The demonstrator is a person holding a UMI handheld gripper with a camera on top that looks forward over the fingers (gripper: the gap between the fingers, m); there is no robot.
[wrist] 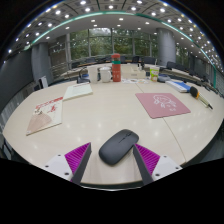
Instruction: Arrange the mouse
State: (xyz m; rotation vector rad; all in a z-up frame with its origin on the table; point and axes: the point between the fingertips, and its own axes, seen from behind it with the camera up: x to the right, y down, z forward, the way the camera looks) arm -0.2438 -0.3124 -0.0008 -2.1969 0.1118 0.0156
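A dark grey computer mouse [118, 146] lies on the pale wooden table [100, 115], between my two fingers and slightly ahead of them, angled with its front toward the right. My gripper [113, 159] is open; the magenta pads [78, 155] stand on either side of the mouse with a gap at each side. The mouse rests on the table on its own.
A pink mouse mat [162, 104] lies ahead to the right. A brown booklet [45, 115] lies to the left, a white paper [78, 91] beyond it. Bottles, boxes and papers [115, 70] crowd the table's far end. Chairs stand around it.
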